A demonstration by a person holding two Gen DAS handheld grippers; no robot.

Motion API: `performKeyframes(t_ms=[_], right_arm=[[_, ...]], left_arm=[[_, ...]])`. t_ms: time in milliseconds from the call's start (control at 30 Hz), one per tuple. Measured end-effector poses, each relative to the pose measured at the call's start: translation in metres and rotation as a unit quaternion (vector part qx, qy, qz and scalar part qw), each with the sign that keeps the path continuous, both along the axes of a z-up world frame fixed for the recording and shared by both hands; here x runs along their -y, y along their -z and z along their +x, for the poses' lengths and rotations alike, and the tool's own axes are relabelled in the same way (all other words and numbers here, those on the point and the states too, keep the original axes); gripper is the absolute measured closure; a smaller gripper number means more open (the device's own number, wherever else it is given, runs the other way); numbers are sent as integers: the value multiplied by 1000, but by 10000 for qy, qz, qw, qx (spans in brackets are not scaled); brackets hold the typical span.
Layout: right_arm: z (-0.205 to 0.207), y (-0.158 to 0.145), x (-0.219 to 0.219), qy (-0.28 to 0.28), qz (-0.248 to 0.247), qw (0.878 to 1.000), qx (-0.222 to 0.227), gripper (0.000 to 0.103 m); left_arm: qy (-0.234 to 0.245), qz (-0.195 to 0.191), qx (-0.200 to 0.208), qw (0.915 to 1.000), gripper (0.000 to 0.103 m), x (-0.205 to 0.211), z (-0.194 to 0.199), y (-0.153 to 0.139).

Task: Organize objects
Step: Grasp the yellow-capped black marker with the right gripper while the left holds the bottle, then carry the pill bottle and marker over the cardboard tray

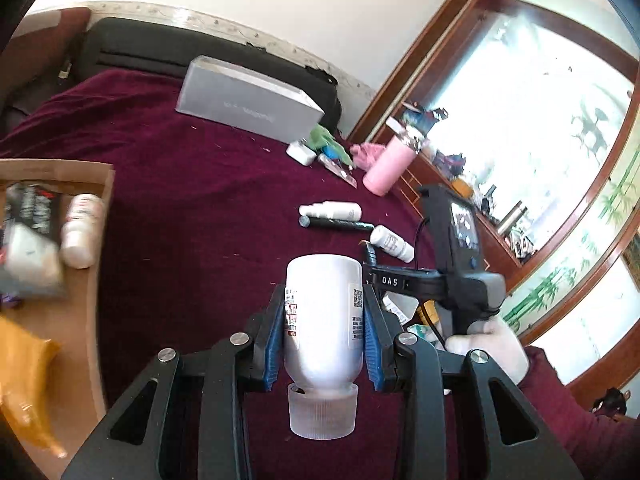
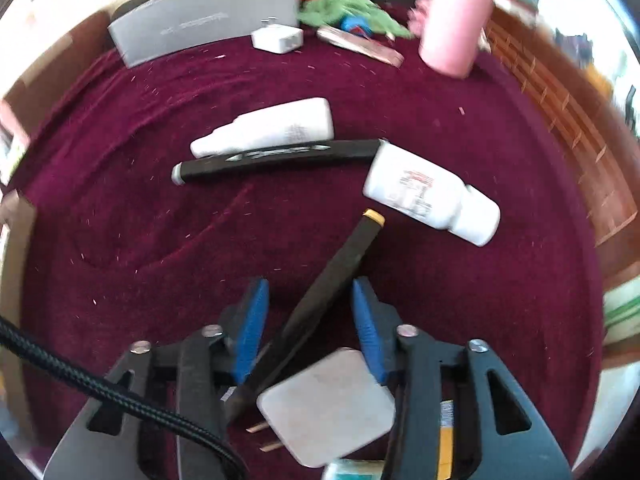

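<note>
My left gripper [image 1: 324,296] is shut on a white bottle [image 1: 322,320], its clear ribbed cap [image 1: 323,412] pointing back toward the camera, held above the maroon cloth [image 1: 180,220]. My right gripper [image 2: 310,284] points steeply down at the cloth; a black pen with a yellow tip [image 2: 340,264] lies slantwise between its blue pads and touches both. A white charger plug [image 2: 326,404] lies under the finger bases. Farther out lie a white spray bottle [image 2: 272,128], a long black pen [image 2: 280,158] and a small white bottle [image 2: 432,200].
A cardboard box [image 1: 106,208] at the left holds a white bottle [image 1: 82,232] and a dark packet. At the back stand a grey box [image 1: 248,100], a second white charger [image 2: 278,39], a green cloth [image 2: 344,8] and a pink tumbler [image 1: 390,164]. A gloved hand [image 1: 492,344] grips the right gripper's handle.
</note>
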State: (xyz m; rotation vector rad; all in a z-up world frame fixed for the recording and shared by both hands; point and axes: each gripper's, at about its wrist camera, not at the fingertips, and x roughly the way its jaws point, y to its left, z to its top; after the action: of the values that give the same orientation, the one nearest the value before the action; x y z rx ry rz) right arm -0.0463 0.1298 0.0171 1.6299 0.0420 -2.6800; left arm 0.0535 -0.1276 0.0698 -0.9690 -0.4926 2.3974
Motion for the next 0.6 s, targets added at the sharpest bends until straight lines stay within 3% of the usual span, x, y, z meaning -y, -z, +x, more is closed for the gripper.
performKeyframes(t_ms=[33,133,333,433,600], right_arm=[[2,0,4,-63,12,10000,-53,83],[8,0,11,-131,-136,9998,-108,90],[21,-7,5,1,-1131,9935,-98,91],[34,-14,-1,-52,-2022,9792,-181,91],[59,-36,7,-311,-2659,9626,-418,90]], left_arm=[[-76,-2,-22,10000,74,7,3,0],[-286,34,-66,9996,74,30,14,-2],[-819,171,-213,9963,74,79,41,-6],[-1042,178,-286,9940,74,98,51,-6],[-1489,182,-328,9881,74,132,69,-6]])
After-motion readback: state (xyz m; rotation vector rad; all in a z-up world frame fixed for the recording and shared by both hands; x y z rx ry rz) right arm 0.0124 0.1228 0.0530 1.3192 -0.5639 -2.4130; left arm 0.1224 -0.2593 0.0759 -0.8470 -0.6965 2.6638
